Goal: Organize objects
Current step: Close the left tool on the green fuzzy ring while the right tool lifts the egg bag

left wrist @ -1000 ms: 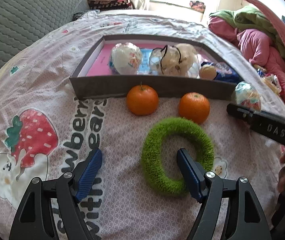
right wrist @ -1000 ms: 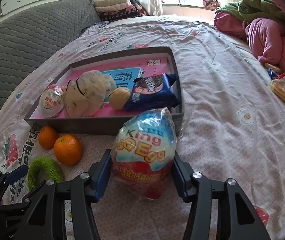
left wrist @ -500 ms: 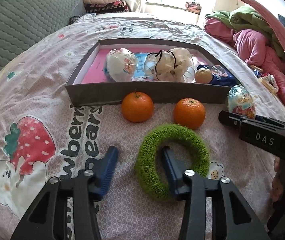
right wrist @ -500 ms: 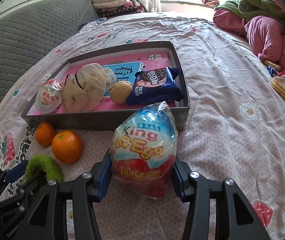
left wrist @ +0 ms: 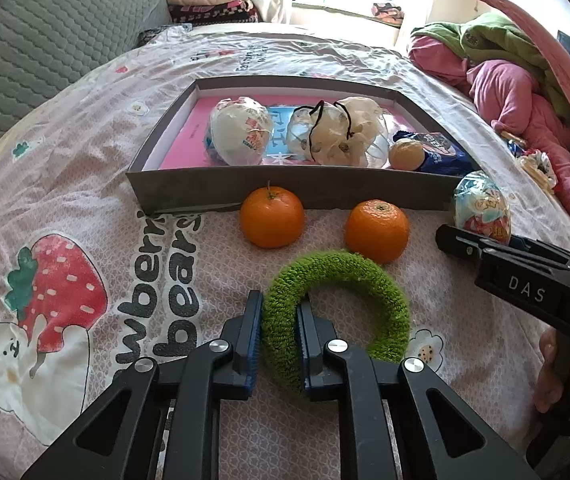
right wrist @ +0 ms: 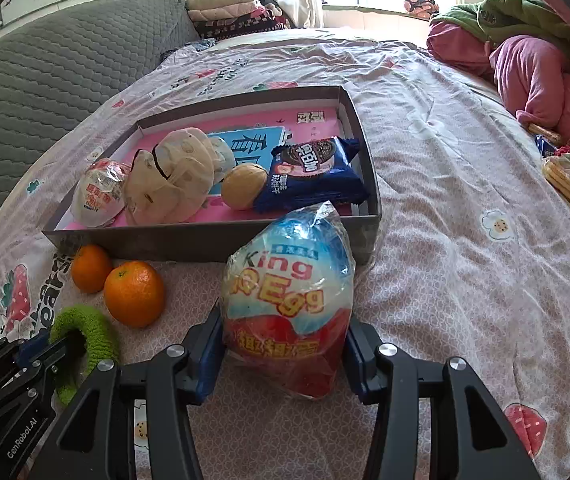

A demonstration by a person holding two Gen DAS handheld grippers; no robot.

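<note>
My left gripper [left wrist: 279, 312] is shut on the left side of a green fuzzy ring [left wrist: 369, 280] that lies on the bedsheet; the ring also shows in the right wrist view [right wrist: 93, 324]. My right gripper [right wrist: 283, 340] is shut on a King Egg toy in clear wrap [right wrist: 289, 292], also seen in the left wrist view [left wrist: 483, 208]. Two oranges [left wrist: 272, 216] [left wrist: 377, 230] lie in front of a grey tray [left wrist: 189, 196]. The tray holds another egg [left wrist: 239, 136], a drawstring pouch [left wrist: 345, 132], a beige ball [left wrist: 407, 154] and a blue cookie pack [right wrist: 313, 172].
A pile of pink and green clothes [right wrist: 533, 60] lies at the right of the bed. A grey quilted headboard [right wrist: 45, 64] runs along the left. Snack wrappers [right wrist: 569, 172] lie at the right edge.
My left gripper has closed from wide open onto the left side of the green ring. My right gripper keeps its hold on the King Egg and has shifted slightly.
</note>
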